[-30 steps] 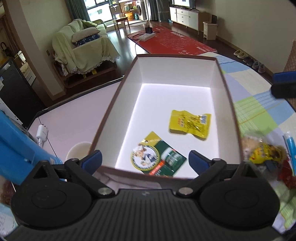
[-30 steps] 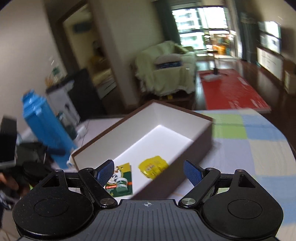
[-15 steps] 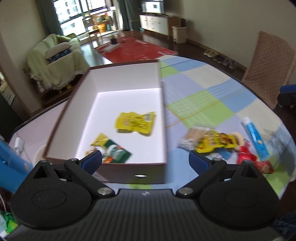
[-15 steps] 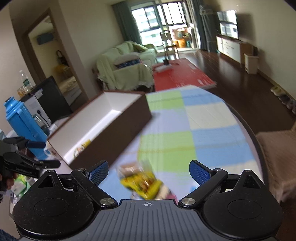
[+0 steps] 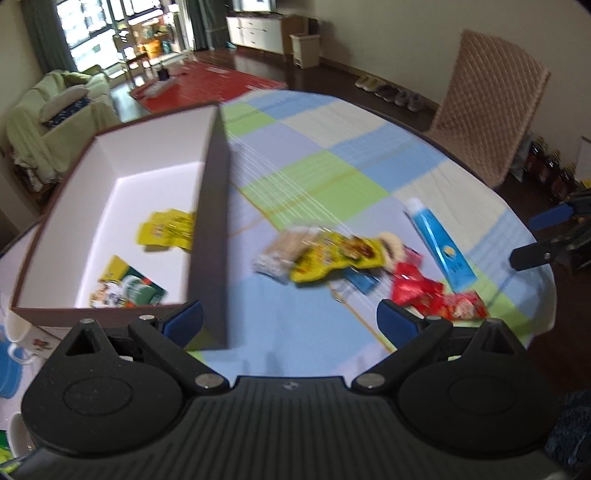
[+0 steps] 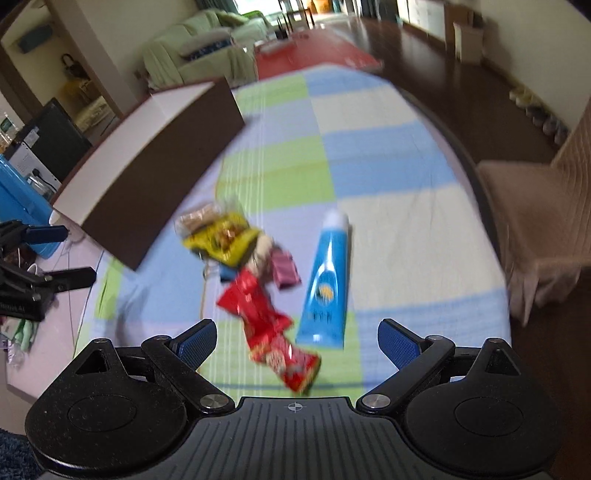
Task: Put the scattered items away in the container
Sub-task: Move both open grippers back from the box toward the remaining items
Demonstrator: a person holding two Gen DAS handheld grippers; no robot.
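Container [image 5: 212,229] wall blocks my left tongs [image 5: 290,319] lower left; both tongs gaping, empty; right tongs [image 6: 297,338] over red packet [image 6: 266,325].

Far left: green-draped sofa [image 5: 55,110] | far: bright window [image 5: 96,29], red rug [image 5: 214,86] on dark wood floor | right: quilted chair [image 5: 495,107] | walls cream

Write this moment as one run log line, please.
left gripper: open, empty | right gripper: open, empty | box: two packets inside | blue tube, snack pile: on tablecloth

Black ribbed tool [image 5: 290,319] bodies, blue finger pads [image 6: 397,341], silver screws
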